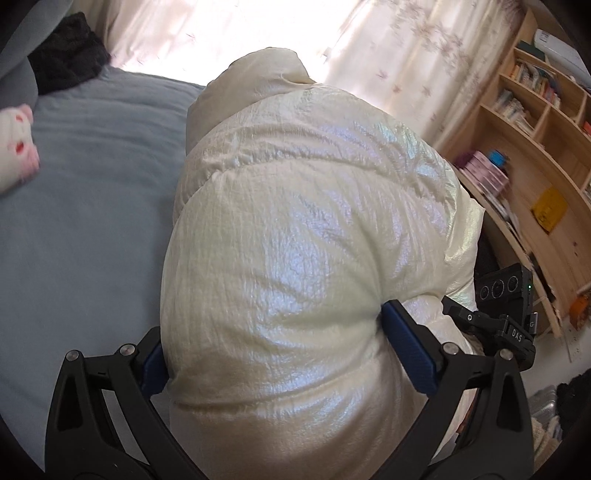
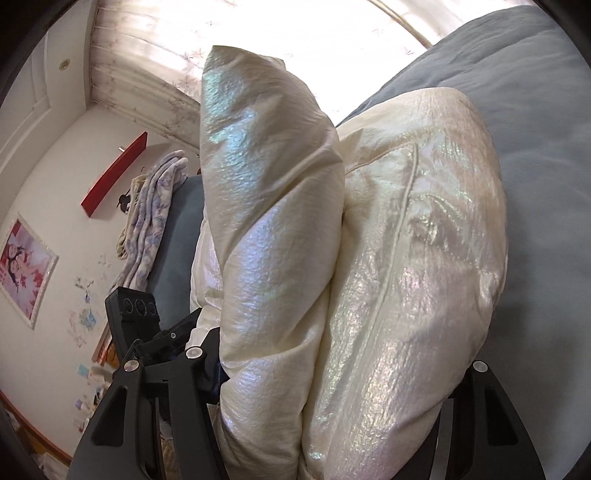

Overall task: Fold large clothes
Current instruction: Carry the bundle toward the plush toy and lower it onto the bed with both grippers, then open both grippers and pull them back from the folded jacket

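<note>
A cream, shiny puffer jacket [image 1: 295, 229] lies bunched on the grey-blue bed [image 1: 85, 206]. My left gripper [image 1: 280, 343] is shut on a thick fold of it; the blue pads [image 1: 406, 350] press into the padding on both sides. In the right wrist view the jacket [image 2: 369, 258] fills the middle, with one padded section [image 2: 266, 206] standing up. My right gripper [image 2: 340, 373] is shut on the jacket; its fingertips are hidden under the fabric. The right gripper's body shows in the left wrist view [image 1: 506, 295], close beside the jacket.
A wooden bookshelf [image 1: 535, 155] stands right of the bed. A pink and white plush toy [image 1: 16, 144] and dark clothing [image 1: 66, 51] lie at the bed's far left. Folded floral blankets [image 2: 151, 206] sit on the bed by the wall. Curtains [image 2: 258, 29] hang behind.
</note>
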Action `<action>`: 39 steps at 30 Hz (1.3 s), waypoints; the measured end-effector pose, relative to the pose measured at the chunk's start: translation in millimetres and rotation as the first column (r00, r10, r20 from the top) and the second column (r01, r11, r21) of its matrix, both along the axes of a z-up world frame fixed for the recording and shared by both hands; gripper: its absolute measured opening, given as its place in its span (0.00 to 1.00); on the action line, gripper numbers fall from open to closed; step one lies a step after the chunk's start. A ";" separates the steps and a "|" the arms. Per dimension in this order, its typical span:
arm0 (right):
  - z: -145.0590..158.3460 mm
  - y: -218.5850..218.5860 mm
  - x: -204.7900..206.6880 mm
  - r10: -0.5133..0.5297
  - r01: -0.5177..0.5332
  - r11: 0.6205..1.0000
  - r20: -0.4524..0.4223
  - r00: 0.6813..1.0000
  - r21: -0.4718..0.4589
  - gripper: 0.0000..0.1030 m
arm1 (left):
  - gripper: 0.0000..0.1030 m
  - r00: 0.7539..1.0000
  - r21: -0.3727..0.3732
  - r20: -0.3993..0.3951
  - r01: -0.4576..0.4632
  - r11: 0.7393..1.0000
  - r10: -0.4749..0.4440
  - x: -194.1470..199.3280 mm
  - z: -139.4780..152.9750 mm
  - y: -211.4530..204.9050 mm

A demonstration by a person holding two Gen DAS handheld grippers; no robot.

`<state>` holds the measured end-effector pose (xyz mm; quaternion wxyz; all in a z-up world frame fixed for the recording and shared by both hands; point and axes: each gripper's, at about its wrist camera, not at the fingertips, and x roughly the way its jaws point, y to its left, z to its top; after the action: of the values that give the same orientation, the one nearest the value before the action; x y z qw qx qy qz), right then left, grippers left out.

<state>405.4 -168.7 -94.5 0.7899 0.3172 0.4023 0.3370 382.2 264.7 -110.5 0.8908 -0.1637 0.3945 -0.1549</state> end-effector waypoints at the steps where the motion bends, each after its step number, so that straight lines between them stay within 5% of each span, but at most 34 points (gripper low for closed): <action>1: -4.0 7.7 9.0 -0.001 0.001 1.000 0.002 1.000 0.005 0.60 | 0.96 1.000 0.007 0.009 -0.005 1.000 0.005 13.2 0.1 13.3; 7: -49.1 49.6 58.1 -0.017 0.017 1.000 -0.023 1.000 0.022 0.60 | 0.96 1.000 0.025 0.008 -0.017 1.000 0.017 83.5 -29.1 84.8; 13: -98.2 70.0 66.7 -0.013 0.012 1.000 -0.037 0.999 -0.022 0.66 | 0.97 0.995 0.019 -0.053 -0.087 0.996 0.088 103.8 -92.3 152.2; 23: -145.8 48.3 72.4 -0.016 0.014 0.999 -0.069 0.997 -0.037 0.71 | 1.00 0.994 0.014 -0.016 -0.106 0.994 0.107 86.1 -108.6 153.6; 27: -125.1 37.3 51.4 -0.010 0.000 0.997 -0.131 0.991 -0.082 0.85 | 1.00 0.988 0.056 -0.036 -0.147 0.988 0.149 70.6 -96.4 142.4; 39: -29.9 -3.0 -63.9 -0.013 -0.002 0.974 -0.063 0.998 -0.228 0.88 | 1.00 0.978 0.286 0.093 -0.207 0.935 0.188 -51.1 7.8 62.6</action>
<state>341.5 -171.7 -124.5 0.8086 0.2365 0.4627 0.2760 331.1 327.2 -102.7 0.9285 -0.0630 0.3657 -0.0092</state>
